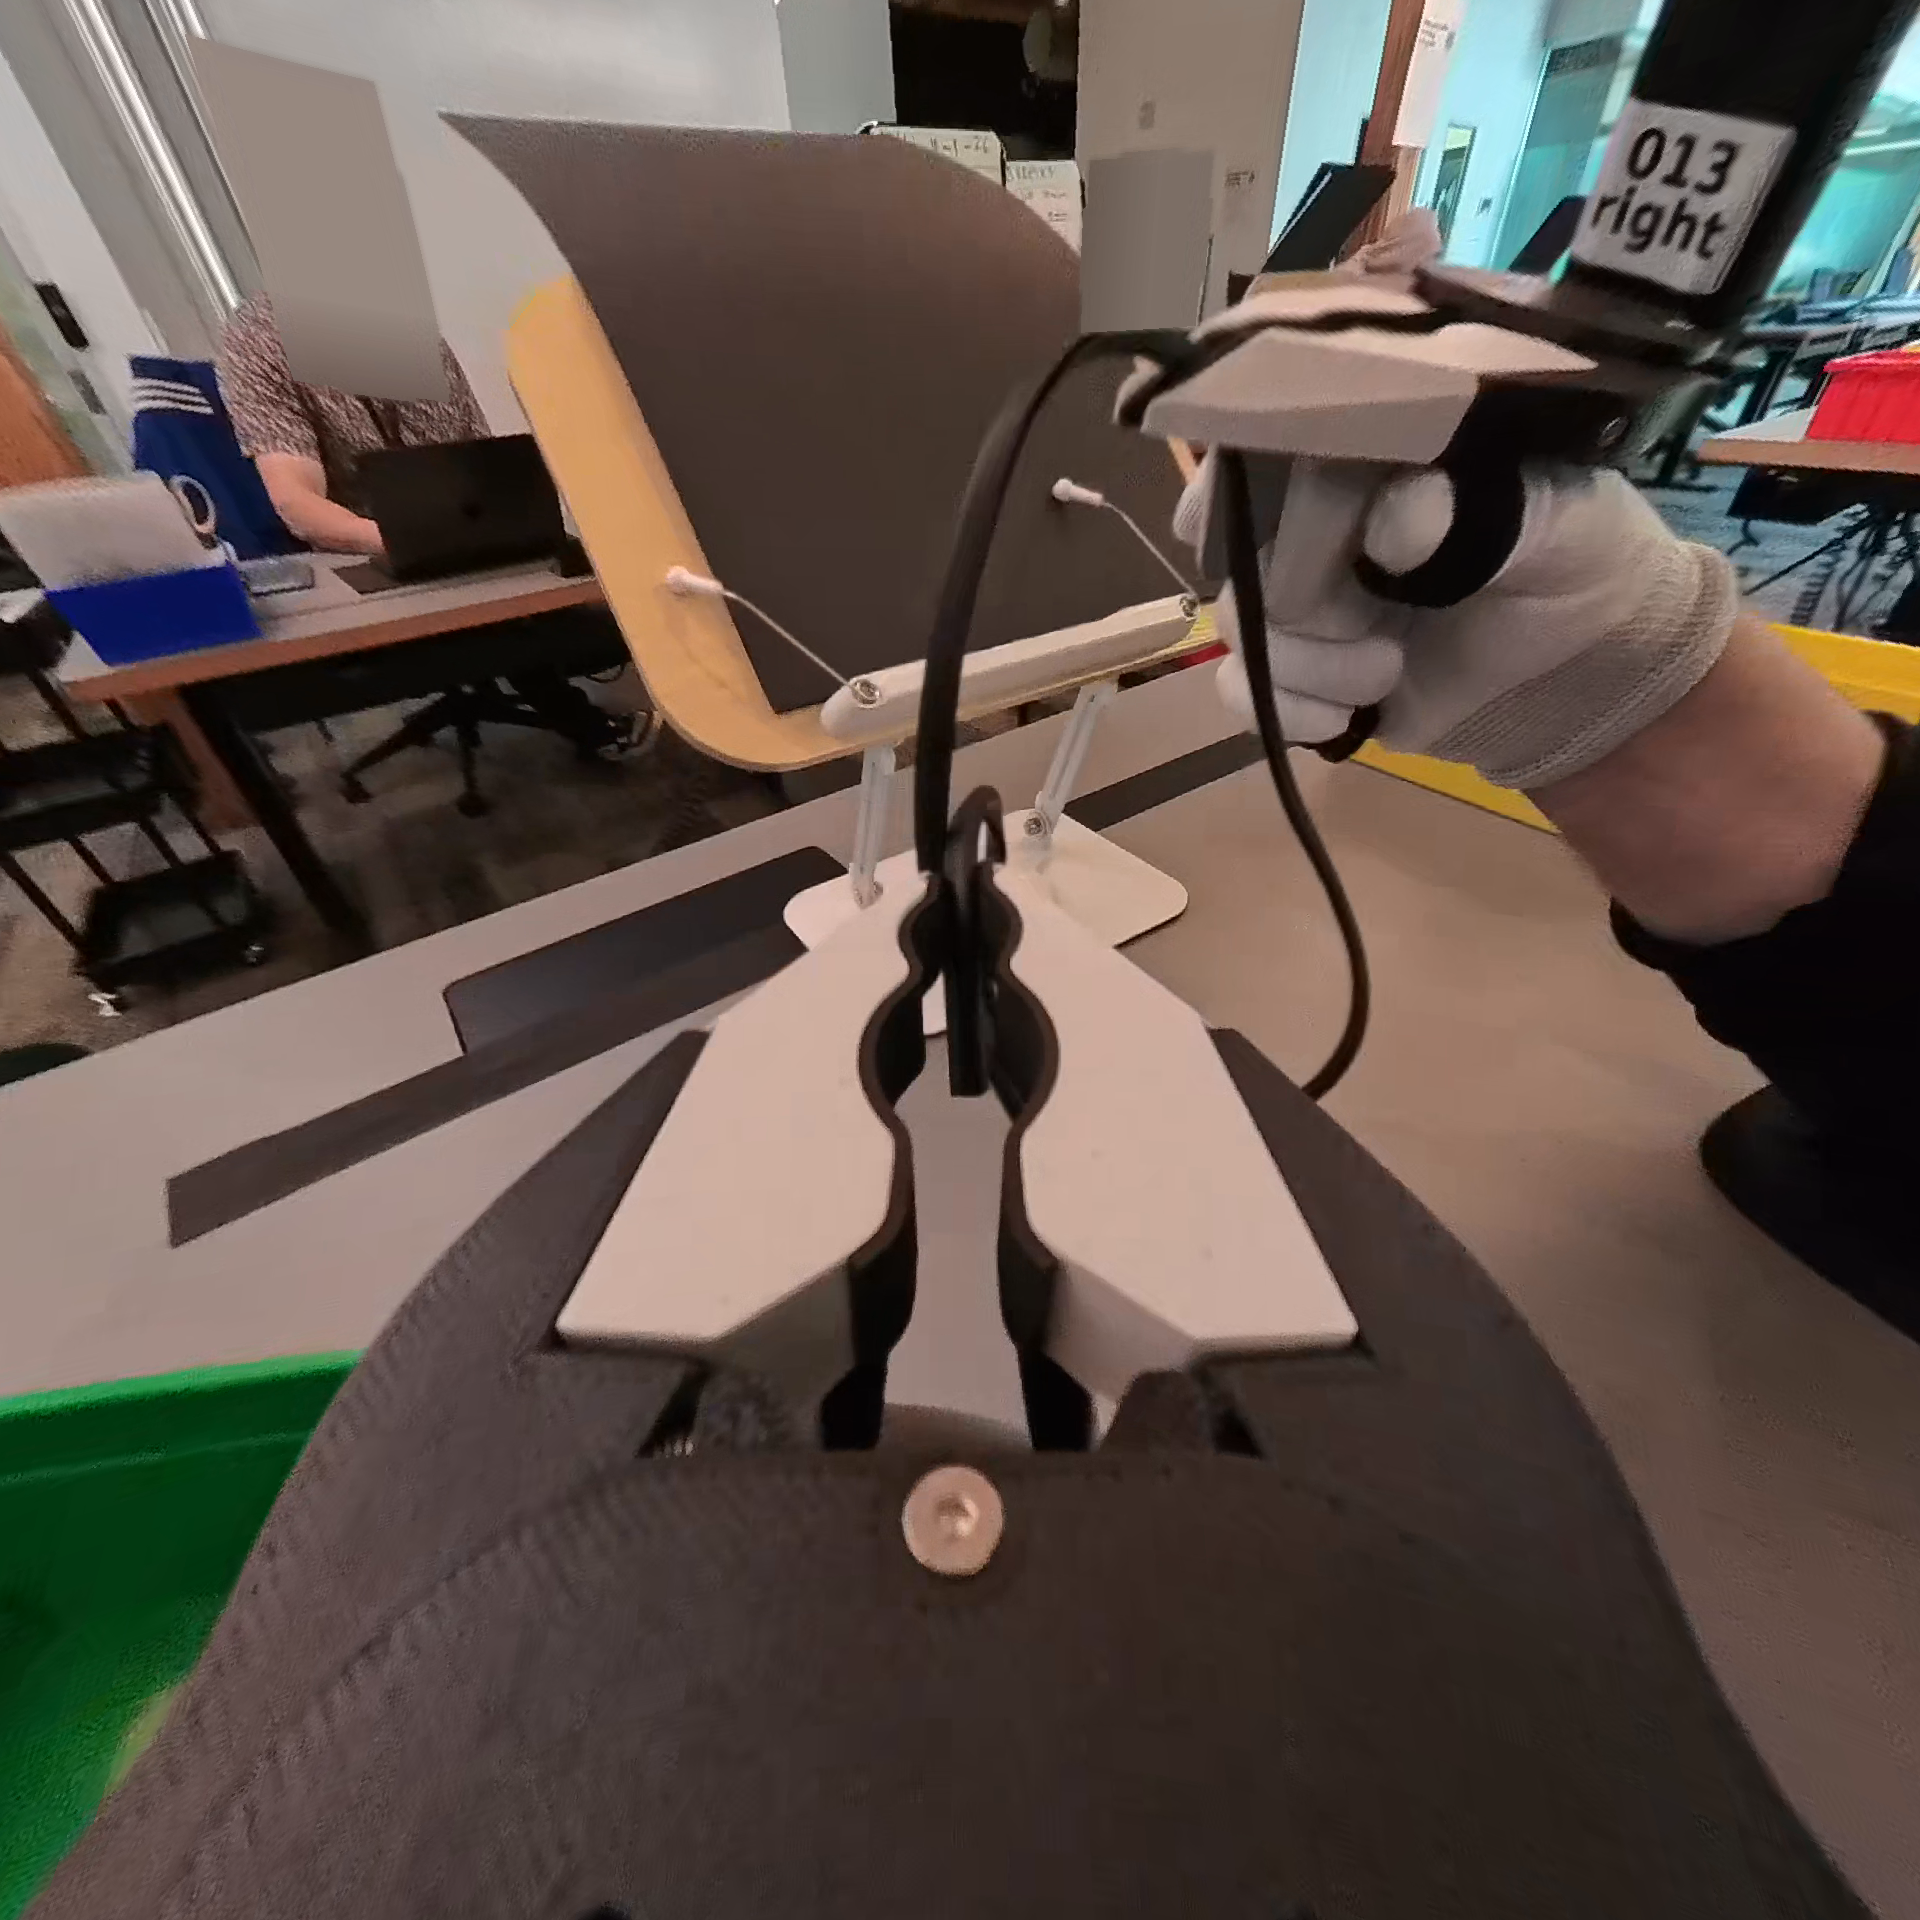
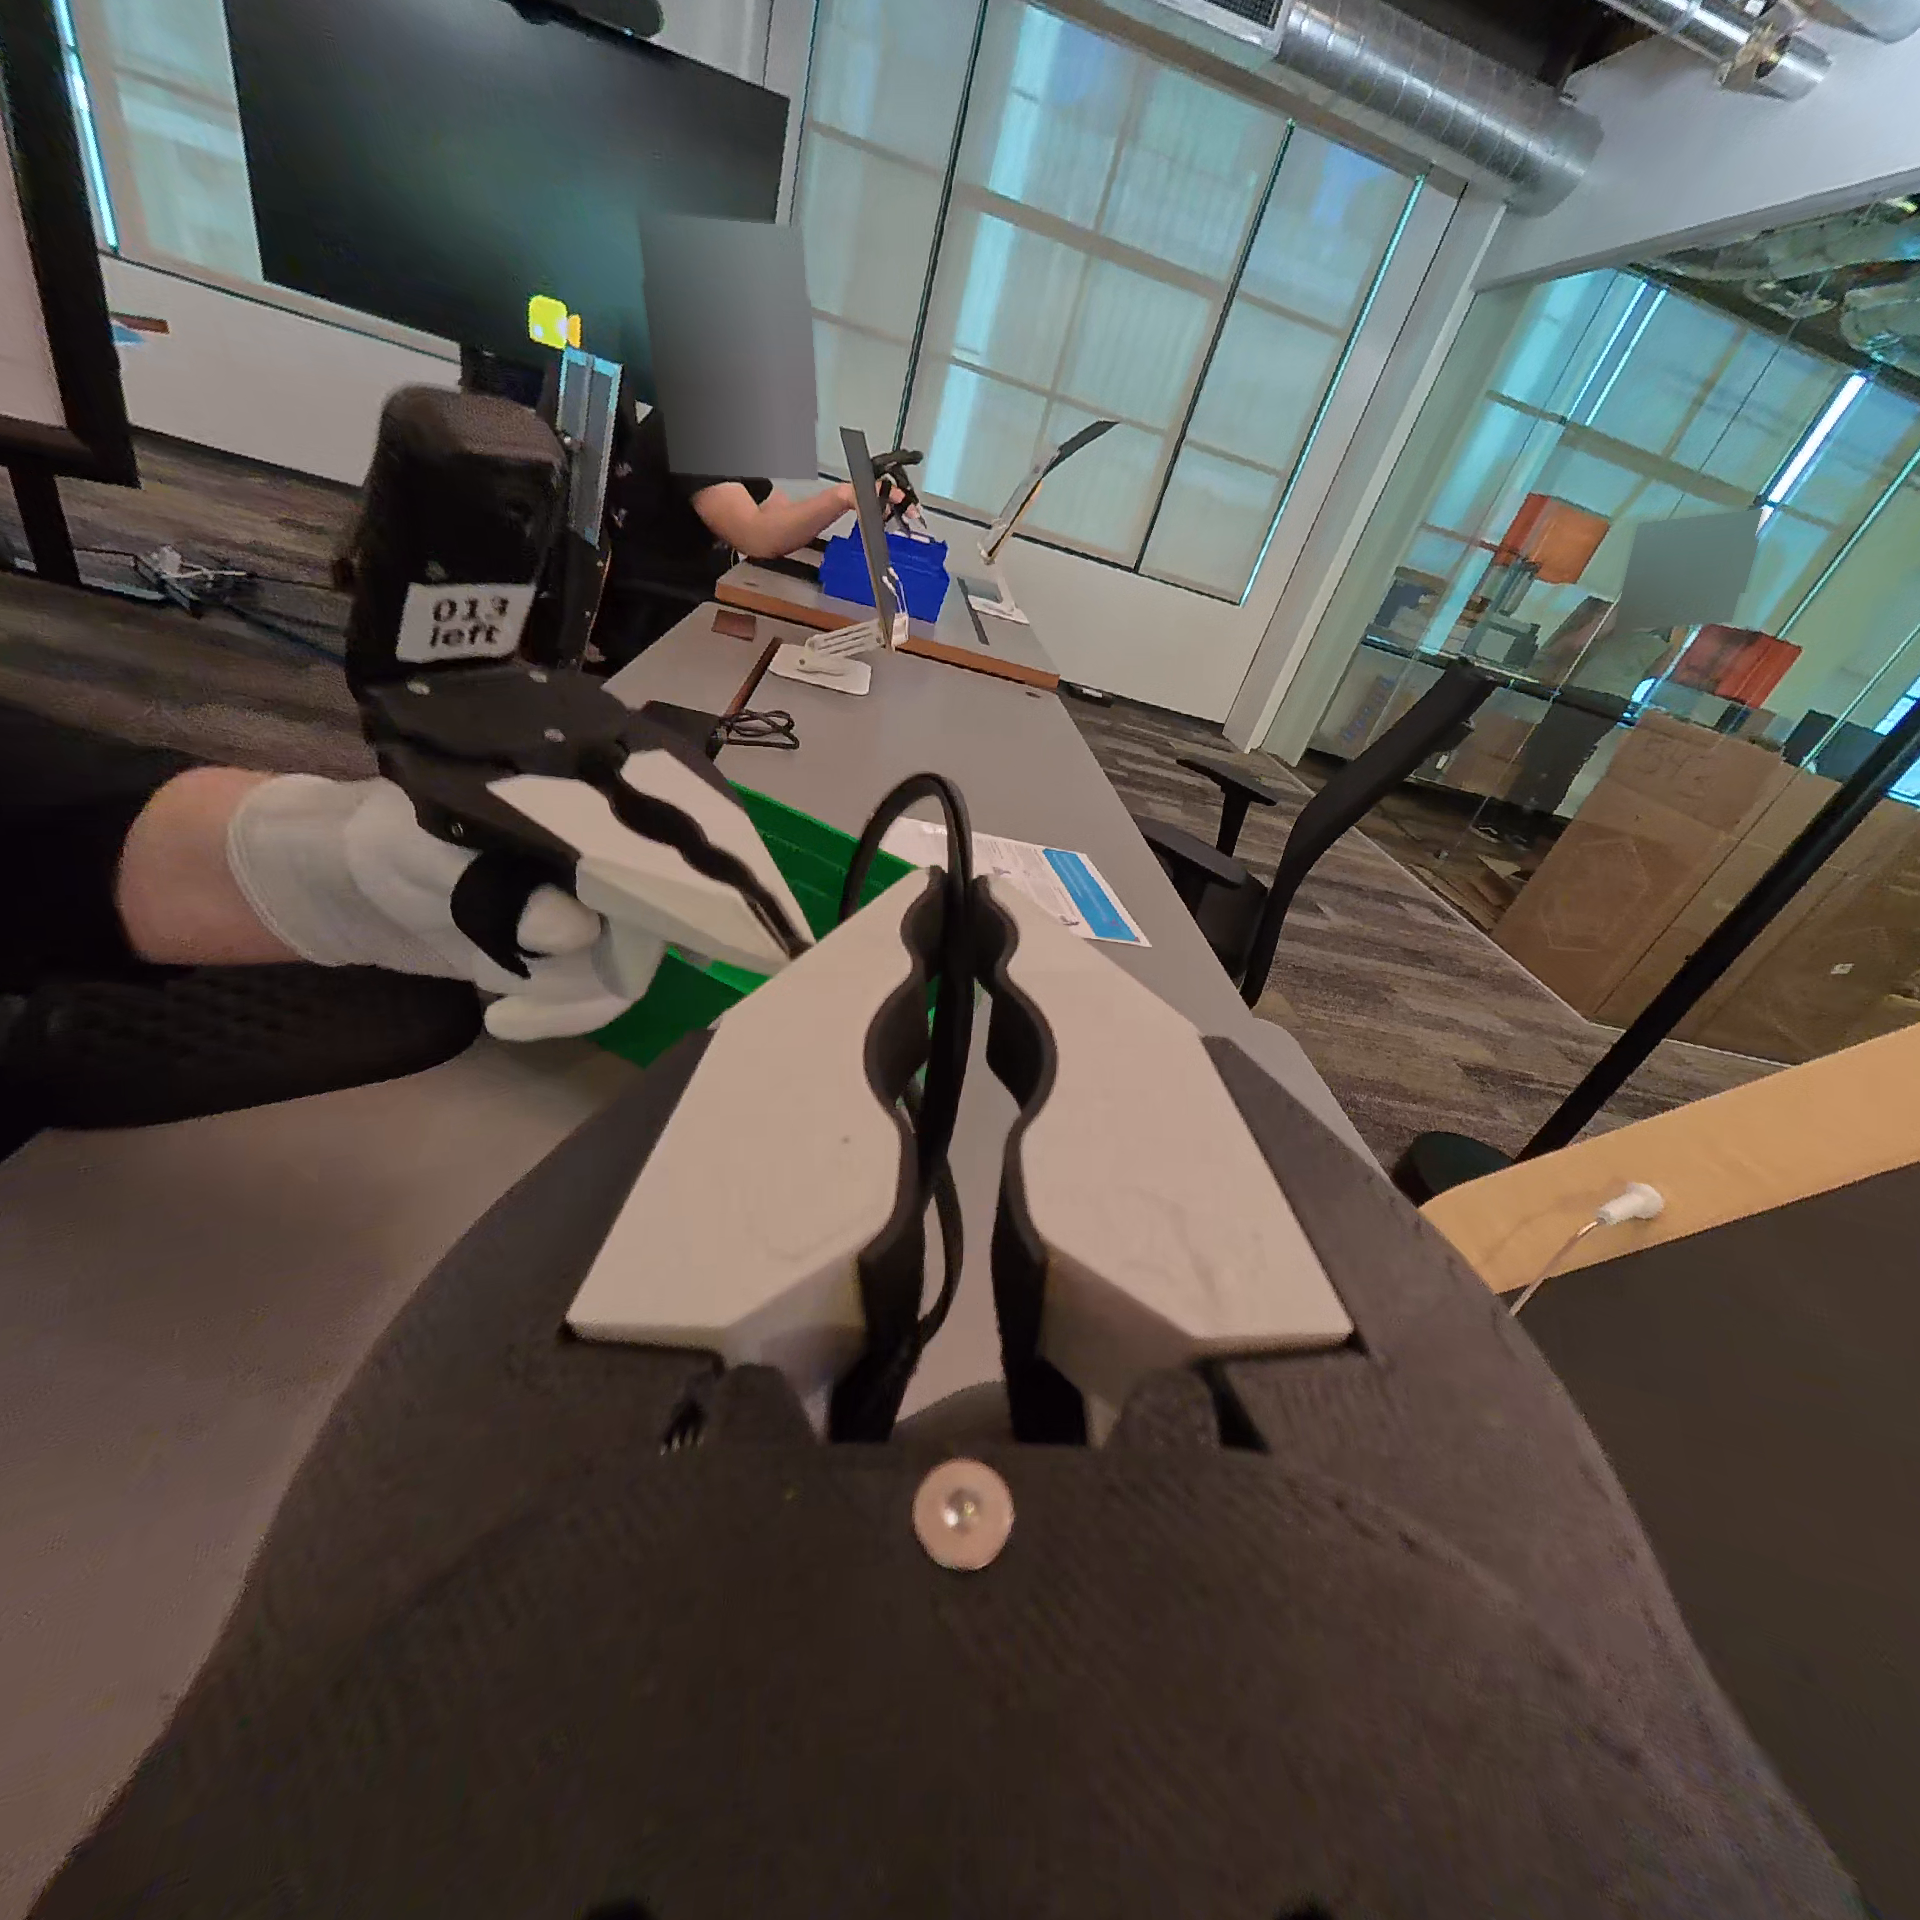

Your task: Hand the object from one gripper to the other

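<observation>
A black cable [image 1: 951,644] arcs between both grippers above the grey table [image 1: 312,1195]. My left gripper [image 1: 961,904] is shut on one end of it, and a short stub of cable hangs between its fingers. My right gripper [image 1: 1143,400], held by a white-gloved hand, is up and to the right and is shut on the cable further along. The rest of the cable hangs down below it. In the right wrist view my right gripper [image 2: 961,894] pinches the cable [image 2: 904,805], which loops out past the tips. The left gripper [image 2: 790,940] is close by on the left.
A green bin [image 1: 125,1538] sits at the near left, also in the right wrist view [image 2: 821,842]. A wood-edged grey divider panel [image 1: 790,416] on a white stand is straight ahead. There is a yellow bin edge [image 1: 1849,665] at right, a paper sheet [image 2: 1049,883] and an office chair [image 2: 1299,821]. People sit at desks behind. Some 9 cm of space lies between my two pairs of fingers.
</observation>
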`<control>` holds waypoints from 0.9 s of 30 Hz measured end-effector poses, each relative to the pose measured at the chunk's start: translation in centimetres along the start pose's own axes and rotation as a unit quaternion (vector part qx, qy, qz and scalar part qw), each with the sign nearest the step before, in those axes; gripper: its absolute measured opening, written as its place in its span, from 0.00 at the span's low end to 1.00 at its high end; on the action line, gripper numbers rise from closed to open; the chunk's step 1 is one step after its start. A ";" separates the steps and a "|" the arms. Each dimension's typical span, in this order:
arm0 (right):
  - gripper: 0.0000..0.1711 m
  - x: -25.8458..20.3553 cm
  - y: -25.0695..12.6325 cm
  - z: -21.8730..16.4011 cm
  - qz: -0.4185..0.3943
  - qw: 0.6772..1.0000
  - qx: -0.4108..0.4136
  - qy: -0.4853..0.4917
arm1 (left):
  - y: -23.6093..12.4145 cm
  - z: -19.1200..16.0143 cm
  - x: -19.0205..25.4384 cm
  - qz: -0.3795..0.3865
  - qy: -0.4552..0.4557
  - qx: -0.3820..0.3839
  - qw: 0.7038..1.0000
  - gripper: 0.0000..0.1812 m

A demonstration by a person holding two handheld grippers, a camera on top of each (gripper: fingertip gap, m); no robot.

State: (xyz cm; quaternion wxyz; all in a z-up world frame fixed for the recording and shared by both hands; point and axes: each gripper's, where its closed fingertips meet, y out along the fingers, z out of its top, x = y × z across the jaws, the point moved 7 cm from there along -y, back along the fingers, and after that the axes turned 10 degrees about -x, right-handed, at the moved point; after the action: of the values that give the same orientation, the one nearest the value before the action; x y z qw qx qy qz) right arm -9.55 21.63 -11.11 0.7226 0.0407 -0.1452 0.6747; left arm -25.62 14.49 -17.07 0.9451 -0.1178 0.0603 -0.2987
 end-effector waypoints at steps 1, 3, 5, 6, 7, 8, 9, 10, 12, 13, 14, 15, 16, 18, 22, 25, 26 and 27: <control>0.00 0.0 -0.1 0.2 -0.003 1.000 0.002 0.001 | 0.2 -0.2 -0.1 -0.006 -0.009 0.000 1.000 0.02; 0.00 0.0 -0.3 0.5 -0.006 1.000 0.007 0.002 | 0.7 -0.5 0.2 -0.032 -0.028 -0.002 0.999 0.02; 0.00 0.2 -0.6 0.8 -0.015 1.000 0.011 0.005 | 1.0 -0.8 0.5 -0.039 -0.031 -0.007 0.999 0.02; 0.00 0.2 -0.7 0.9 -0.015 1.000 0.013 0.007 | 1.2 -1.0 0.7 -0.044 -0.033 -0.010 0.998 0.02; 0.00 0.2 -0.7 1.0 -0.017 1.000 0.017 0.008 | 1.4 -1.1 0.9 -0.048 -0.035 -0.012 0.998 0.02; 0.00 0.2 -0.8 1.2 -0.019 1.000 0.020 0.011 | 1.5 -1.2 1.1 -0.050 -0.036 -0.011 0.998 0.02; 0.00 0.2 -0.9 1.3 -0.019 0.999 0.023 0.012 | 1.7 -1.2 1.2 -0.053 -0.040 -0.010 0.998 0.02; 0.00 0.1 -0.9 1.4 -0.019 0.999 0.025 0.012 | 1.9 -1.3 1.5 -0.060 -0.046 -0.009 0.997 0.02; 0.00 0.0 -0.8 1.6 -0.021 0.999 0.027 0.012 | 2.2 -1.5 2.1 -0.075 -0.056 -0.007 0.996 0.02; 0.00 -0.1 -0.8 1.8 -0.020 0.999 0.029 0.010 | 2.4 -1.6 2.5 -0.077 -0.052 -0.011 0.996 0.03; 0.00 -0.2 -0.8 1.9 -0.021 0.999 0.030 0.010 | 2.5 -1.7 2.7 -0.075 -0.047 -0.013 0.996 0.03; 0.00 -0.2 -0.8 2.0 -0.020 0.999 0.031 0.010 | 2.6 -1.7 2.9 -0.075 -0.044 -0.013 0.996 0.03; 0.00 -0.4 -0.8 2.1 -0.018 0.999 0.034 0.009 | 2.8 -1.8 3.0 -0.069 -0.046 -0.016 0.996 0.03; 0.00 -0.5 -0.8 2.4 -0.018 0.999 0.037 0.008 | 2.9 -1.9 2.8 -0.057 -0.053 -0.016 0.997 0.04; 0.00 -0.6 -1.3 2.9 -0.016 0.999 0.046 0.006 | 2.7 -2.0 2.4 -0.030 -0.051 -0.007 0.998 0.04; 0.00 -0.7 -1.5 3.3 -0.017 0.998 0.053 0.005 | 2.4 -1.9 2.3 -0.006 -0.039 -0.004 0.999 0.04; 0.00 -0.7 -1.6 3.4 -0.019 0.998 0.054 0.005 | 2.2 -1.9 2.2 0.002 -0.036 -0.003 0.999 0.03; 0.00 -0.8 -1.7 3.5 -0.019 0.998 0.056 0.004 | 2.1 -1.9 2.2 0.009 -0.033 -0.003 0.999 0.03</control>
State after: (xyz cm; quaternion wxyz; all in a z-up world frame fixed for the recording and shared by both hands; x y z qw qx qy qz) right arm -8.49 19.83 -7.74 0.7325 0.0815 -0.1033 0.6679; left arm -23.00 14.57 -19.51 0.9488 -0.1295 0.0305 -0.2864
